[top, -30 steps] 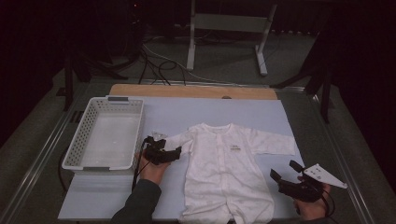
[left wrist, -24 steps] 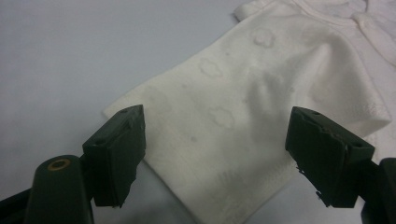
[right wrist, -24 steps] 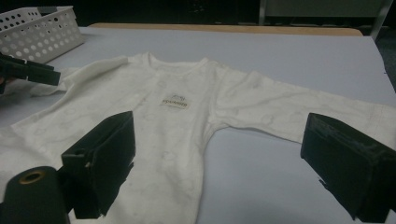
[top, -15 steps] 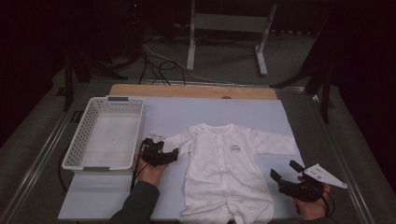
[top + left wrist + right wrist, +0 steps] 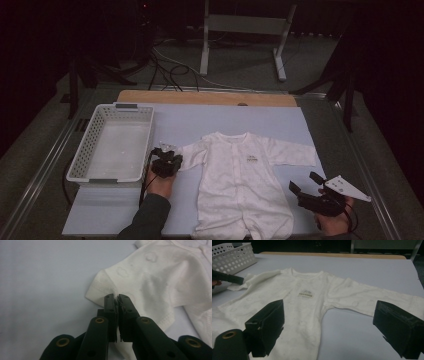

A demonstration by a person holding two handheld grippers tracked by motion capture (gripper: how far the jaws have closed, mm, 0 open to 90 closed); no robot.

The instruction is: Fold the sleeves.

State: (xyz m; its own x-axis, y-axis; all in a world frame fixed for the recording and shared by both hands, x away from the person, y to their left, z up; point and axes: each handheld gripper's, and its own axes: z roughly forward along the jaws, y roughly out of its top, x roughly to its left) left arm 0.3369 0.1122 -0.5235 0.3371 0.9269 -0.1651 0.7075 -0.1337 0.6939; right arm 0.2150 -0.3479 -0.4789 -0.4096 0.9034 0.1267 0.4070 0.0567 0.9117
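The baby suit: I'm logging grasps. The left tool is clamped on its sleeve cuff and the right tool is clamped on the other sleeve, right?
Not quite. The left tool is clamped on the baby suit's cuff, but the right tool is open, clear of the other sleeve, as the right gripper view shows.

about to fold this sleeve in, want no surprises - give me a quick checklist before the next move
1. Left hand-held gripper shut on sleeve cuff: ok.
2. Baby romper lying flat on the table mat: ok.
3. Right hand-held gripper open and off the cloth: ok.
4. Other sleeve spread out flat: ok.
5. Basket apart from the romper: ok.
6. Grip catches one layer only: cannot tell.
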